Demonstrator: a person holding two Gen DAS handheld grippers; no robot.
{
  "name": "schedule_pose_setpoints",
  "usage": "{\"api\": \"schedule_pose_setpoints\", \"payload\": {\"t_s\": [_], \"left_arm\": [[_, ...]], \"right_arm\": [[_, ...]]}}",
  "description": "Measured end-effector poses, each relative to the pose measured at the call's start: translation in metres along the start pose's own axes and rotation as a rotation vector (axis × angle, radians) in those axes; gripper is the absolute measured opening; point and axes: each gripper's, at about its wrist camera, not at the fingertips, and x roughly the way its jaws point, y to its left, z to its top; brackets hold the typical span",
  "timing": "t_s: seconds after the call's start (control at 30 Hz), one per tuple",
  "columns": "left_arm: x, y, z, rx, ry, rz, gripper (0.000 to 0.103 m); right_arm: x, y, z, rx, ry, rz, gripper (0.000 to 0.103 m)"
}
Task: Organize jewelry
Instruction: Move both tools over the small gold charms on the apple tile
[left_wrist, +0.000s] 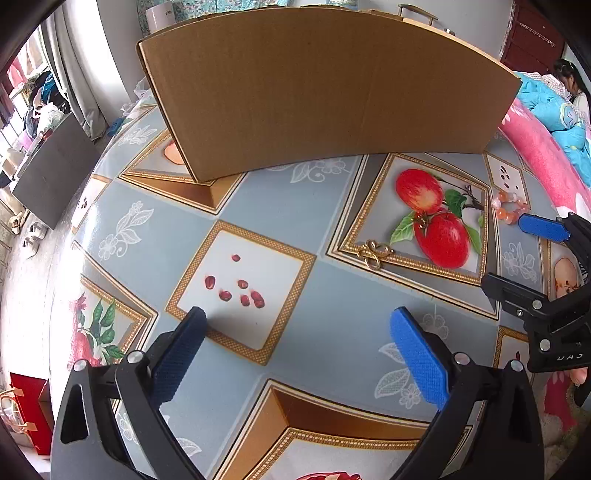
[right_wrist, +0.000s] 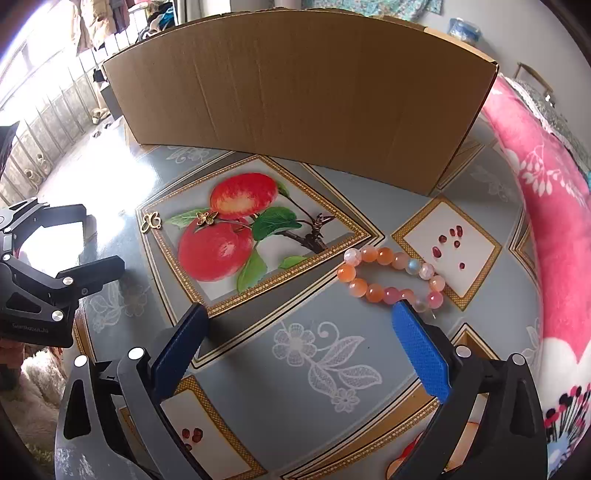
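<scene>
Fruit-print table (right_wrist: 295, 354) carries a cardboard box (right_wrist: 295, 85) and bead bracelet (right_wrist: 391, 277); both tongs gape, holding nothing

Both wrist views sit low and close over the table (left_wrist: 288, 206), looking forward and down toward the far cardboard box (left_wrist: 325, 92). The left view faces the table's left-middle; the right view (right_wrist: 295, 332) sits further right. They share the box, the printed apple panel and the bead bracelet (right_wrist: 391, 277) — each also catches the other gripper at its edge.
</scene>
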Motion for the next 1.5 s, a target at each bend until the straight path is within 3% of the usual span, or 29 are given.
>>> {"api": "schedule_pose_setpoints", "payload": {"t_s": [0.53,0.83,0.97,1.13,1.3,1.5], "left_arm": [[0.002,-0.001,0.005,-0.002,0.006,0.002,0.098],[0.001,0.004,0.003,0.065,-0.035,-0.03,0.099],[-0.011,0.004,0.003,0.1,-0.113,-0.076,0.097],[-0.019,0.003,0.014,0.111,-0.161,-0.181,0.079],[-0.011,-0.006,0.019,0.141,-0.115,-0.213,0.059],[-0.003,-0.014,0.025,0.133,-0.074,-0.224,0.049]], "right_arm": [[-0.001,-0.009,0.004,0.03,0.024,-0.02,0.095],[0.002,-0.008,0.011,0.022,0.05,-0.003,0.095],[-0.006,0.0,0.015,-0.003,0.001,0.033,0.095],[-0.006,0.01,0.02,-0.02,-0.032,0.079,0.091],[-0.001,0.011,0.025,-0.011,-0.036,0.087,0.083],[0.007,0.013,0.025,0.023,-0.06,0.089,0.08]]}}
